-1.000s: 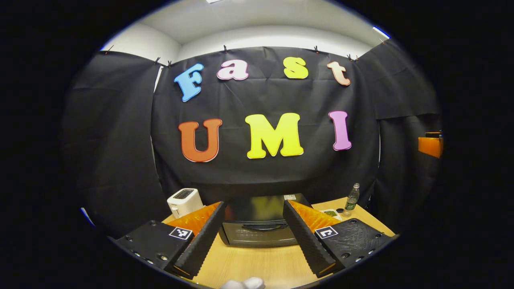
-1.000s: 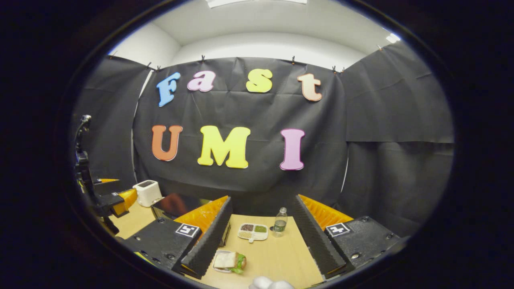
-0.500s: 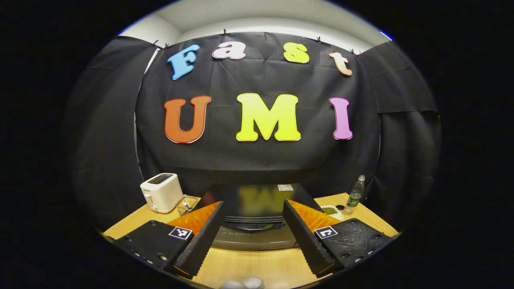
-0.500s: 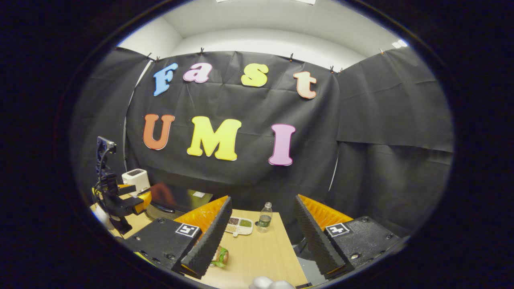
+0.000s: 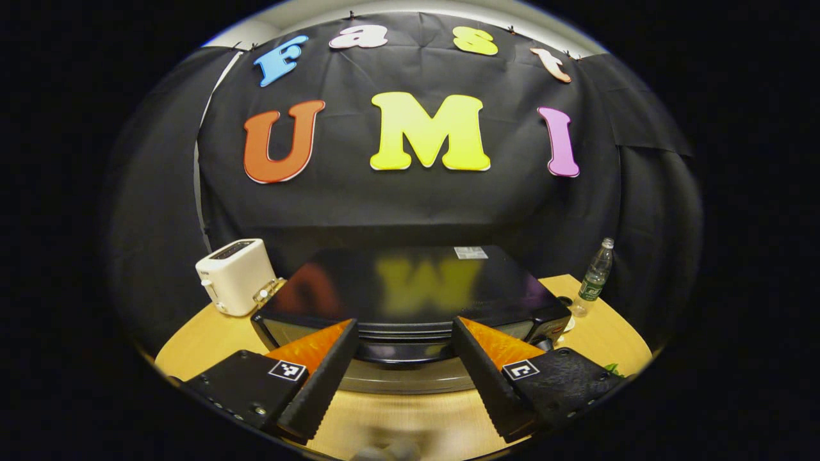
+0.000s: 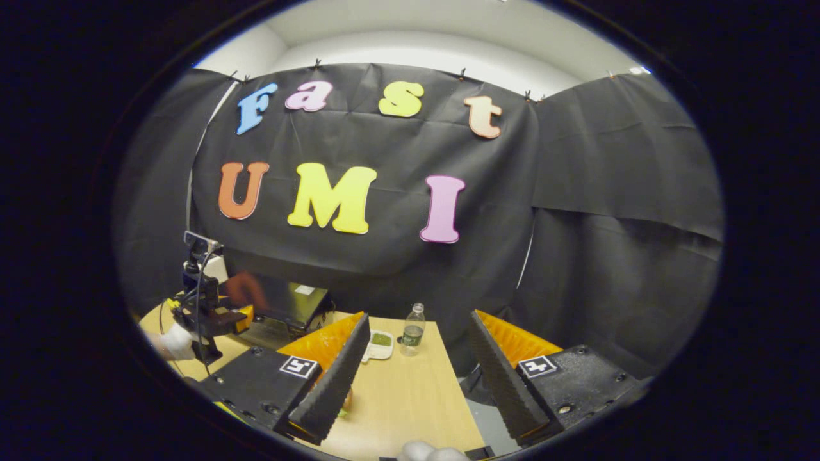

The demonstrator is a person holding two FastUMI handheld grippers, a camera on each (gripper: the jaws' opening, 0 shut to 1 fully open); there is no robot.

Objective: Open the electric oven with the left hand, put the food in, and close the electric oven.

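The black electric oven point(image 5: 410, 288) stands shut in the middle of the left gripper view, its door handle point(image 5: 403, 352) low on the front. My left gripper point(image 5: 403, 326) is open, close in front of the door, one finger to each side of the handle and touching nothing. In the right gripper view the oven point(image 6: 285, 304) is at the left, with the left gripper point(image 6: 214, 317) and a gloved hand point(image 6: 170, 342) before it. My right gripper point(image 6: 418, 318) is open and empty above the table. A sliver of the sandwich point(image 6: 346, 404) peeks from behind its left finger.
A white toaster point(image 5: 234, 275) stands left of the oven and a water bottle point(image 5: 594, 272) right of it. Near the bottle point(image 6: 413, 330) lies a small white tray point(image 6: 379, 339) of green food. The wooden table point(image 6: 410, 397) ends at its right edge, past which the floor drops.
The left gripper has moved in toward the oven, which now looms larger between its fingers. The right gripper view has drifted, so the sandwich has slid behind its left finger.
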